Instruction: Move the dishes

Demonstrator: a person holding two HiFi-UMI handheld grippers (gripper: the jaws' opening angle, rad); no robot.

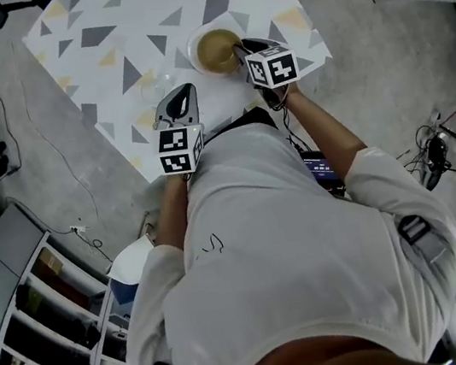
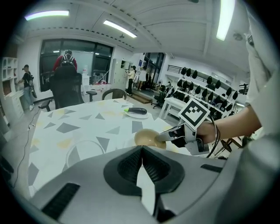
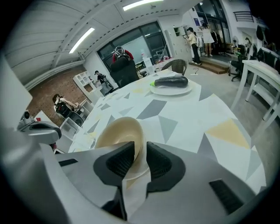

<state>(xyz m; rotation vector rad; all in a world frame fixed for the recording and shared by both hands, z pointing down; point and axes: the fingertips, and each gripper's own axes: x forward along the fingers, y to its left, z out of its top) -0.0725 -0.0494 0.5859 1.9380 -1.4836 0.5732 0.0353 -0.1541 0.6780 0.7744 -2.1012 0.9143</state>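
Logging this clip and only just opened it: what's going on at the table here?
A person stands at a table with a triangle-patterned cloth, holding a gripper in each hand. The right gripper has its jaws closed over the rim of a tan round bowl near the table's edge. The left gripper hangs above the table beside it, jaws together and empty. A white plate carrying a dark aubergine sits at the far end.

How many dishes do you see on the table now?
3: a tan bowl at the near edge between the right gripper's jaws, a white plate under it, and a far plate holding an eggplant. A faint clear glass piece may be a fourth.
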